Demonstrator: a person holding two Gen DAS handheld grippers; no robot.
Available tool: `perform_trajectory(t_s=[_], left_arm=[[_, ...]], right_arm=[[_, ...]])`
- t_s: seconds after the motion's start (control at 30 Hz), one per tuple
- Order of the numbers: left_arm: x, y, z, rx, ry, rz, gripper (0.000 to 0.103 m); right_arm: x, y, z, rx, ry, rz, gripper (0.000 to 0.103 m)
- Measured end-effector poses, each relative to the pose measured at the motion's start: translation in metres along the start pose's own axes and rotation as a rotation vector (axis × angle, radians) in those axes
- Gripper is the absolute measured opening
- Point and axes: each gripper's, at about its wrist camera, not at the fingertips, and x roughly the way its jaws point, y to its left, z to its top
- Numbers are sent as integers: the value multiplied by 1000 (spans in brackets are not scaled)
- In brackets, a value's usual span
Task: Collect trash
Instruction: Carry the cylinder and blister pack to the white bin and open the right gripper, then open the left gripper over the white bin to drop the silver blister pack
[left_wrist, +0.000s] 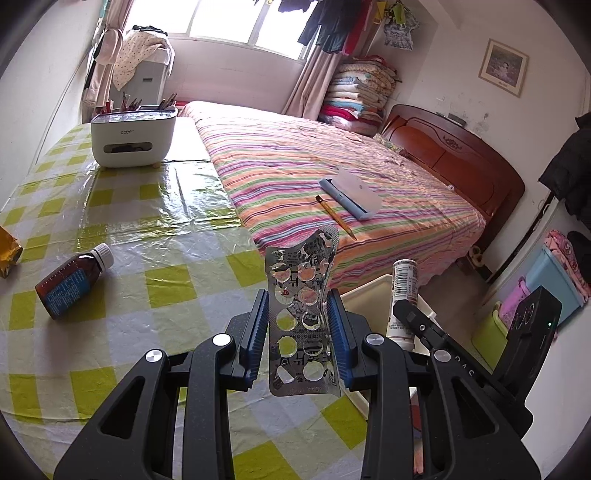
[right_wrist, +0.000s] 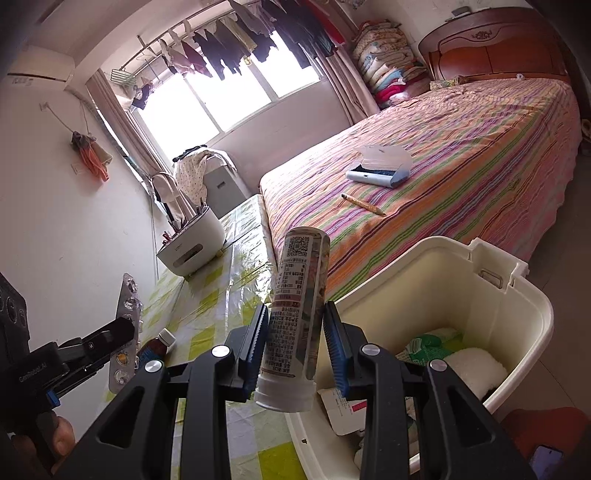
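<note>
Left gripper (left_wrist: 297, 325) pinches blister pack (left_wrist: 301, 295); right gripper (right_wrist: 295, 343) pinches tube (right_wrist: 295, 314). Bin (right_wrist: 517, 332) part-filled. Brown bottle (left_wrist: 70, 280) remains on table (left_wrist: 166, 236).

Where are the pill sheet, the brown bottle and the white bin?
pill sheet (left_wrist: 301, 314), left wrist view, its middle between the fingers.
brown bottle (left_wrist: 68, 282), left wrist view, its label.
white bin (right_wrist: 436, 284), right wrist view, inner back wall.

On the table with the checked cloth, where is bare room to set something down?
The broad checked stretch of the table between the white organizer box and the lying brown bottle is bare, up to the bed. The edge near the trash bin is crowded by both loaded grippers.
</note>
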Motion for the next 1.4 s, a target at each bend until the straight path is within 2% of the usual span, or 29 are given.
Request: perform_trajectory(t_s=[0.2,0.7,1.13,1.4], left_arm=[[5,-19,1,17,0,-27,31],[9,-50,-3,71,-21,-38,31],[35,-62,-5,65,14,-93,31],[58,-83,-12,92,55,-125,32]], right_arm=[[-9,-10,0,28,-12,-4,31],[-29,-16,-2,49,-55,1,32],[-47,-65,4,282,-151,12,32],[-56,-78,4,344,-190,26,32]])
